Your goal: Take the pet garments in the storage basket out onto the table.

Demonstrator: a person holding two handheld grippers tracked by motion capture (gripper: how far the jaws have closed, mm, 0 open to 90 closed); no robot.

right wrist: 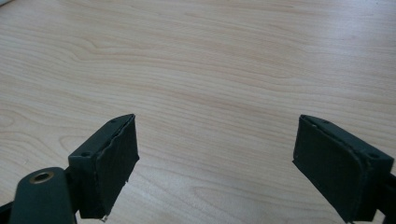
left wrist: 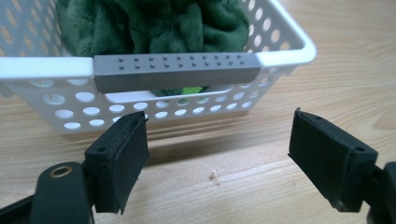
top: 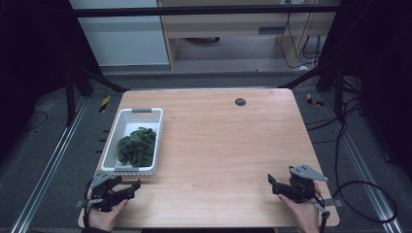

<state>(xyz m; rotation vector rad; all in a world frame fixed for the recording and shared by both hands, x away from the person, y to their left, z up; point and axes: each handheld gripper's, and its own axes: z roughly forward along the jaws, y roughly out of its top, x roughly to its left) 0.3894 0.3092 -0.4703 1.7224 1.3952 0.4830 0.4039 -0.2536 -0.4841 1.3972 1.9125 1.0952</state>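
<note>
Left tool (top: pixel 127 185) sits at about 7 o'clock on the worktop (top: pixel 228 145), jaws spread wide, nothing between them. In the left gripper view its black padded jaws frame bare wood, with the white basket (left wrist: pixel 42 67) straight ahead at 12 o'clock — near, not touching. Right tool (top: pixel 274 185) is at about 5 o'clock, well apart from the basket, jaws also wide and empty; its own view looks over plain wood grain.

Around: the basket stands at 9 to 10 o'clock, long side running away from the person. Green cloth (top: pixel 137 145) lies bunched inside it, filling the near half. The basket's near wall and grey handle bar (left wrist: pixel 177 70) stand between the left tool and the cloth. A small dark round disc (top: pixel 240 101) is set in the worktop at 12 o'clock, far from both tools.

Materials: basket is white perforated plastic, round holes, rounded rim; the grey grip has rows of small dots. Cloth is plush, fleecy, deep folds. Worktop is light wood laminate, smooth. A small white speck lies on the wood between the left jaws.

Hands: left hand (top: pixel 103 217) and right hand (top: pixel 303 213) come in from 6 o'clock, each gripping its tool low near the worktop edge — the tips of both tools angle inward toward centre.
</note>
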